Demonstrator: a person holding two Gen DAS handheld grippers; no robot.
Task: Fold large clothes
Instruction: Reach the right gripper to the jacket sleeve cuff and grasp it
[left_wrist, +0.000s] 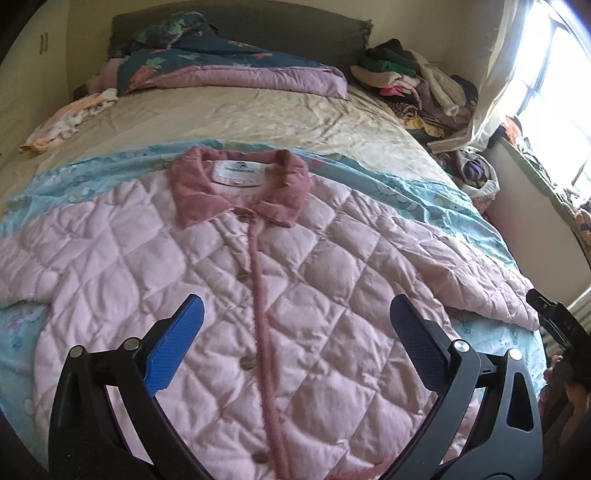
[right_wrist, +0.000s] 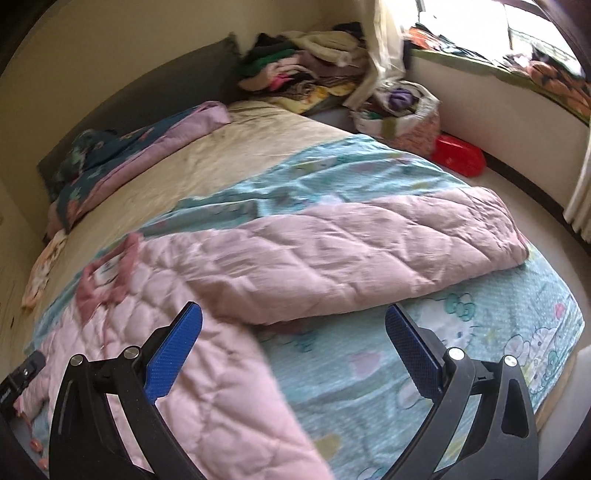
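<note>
A pink quilted jacket (left_wrist: 229, 280) lies spread flat, front side up, on a light blue cartoon-print sheet (left_wrist: 436, 192) that covers the near part of the bed (left_wrist: 258, 110). Its darker pink collar (left_wrist: 240, 184) points toward the head of the bed, with a white label showing inside it, and a dark pink strip with a row of buttons runs down the middle of the front. In the right wrist view the jacket's right sleeve (right_wrist: 351, 254) stretches out sideways across the sheet, its cuff close to the bed's edge.

The left claw (left_wrist: 295, 336) hovers above the lower front of the jacket, its blue-padded fingers (left_wrist: 177, 343) wide apart and gripping nothing — the button strip runs between them. The right claw (right_wrist: 293, 339) is also spread wide and empty; it hangs over the spot where the sleeve meets the jacket body, with one finger above the pink quilting and the other above the bare sheet. The right wrist view is somewhat blurred.

At the head of the bed sits a folded quilt (left_wrist: 229, 70), dark floral on one side and lilac on the other. A heap of mixed clothes (left_wrist: 413, 81) is piled in the far corner by the pale curtain (left_wrist: 498, 66) and bright window. A small pale floral garment (left_wrist: 66, 122) lies at the bed's far left edge. On the floor beside the bed — right wrist view — there is a red container (right_wrist: 458, 157).
</note>
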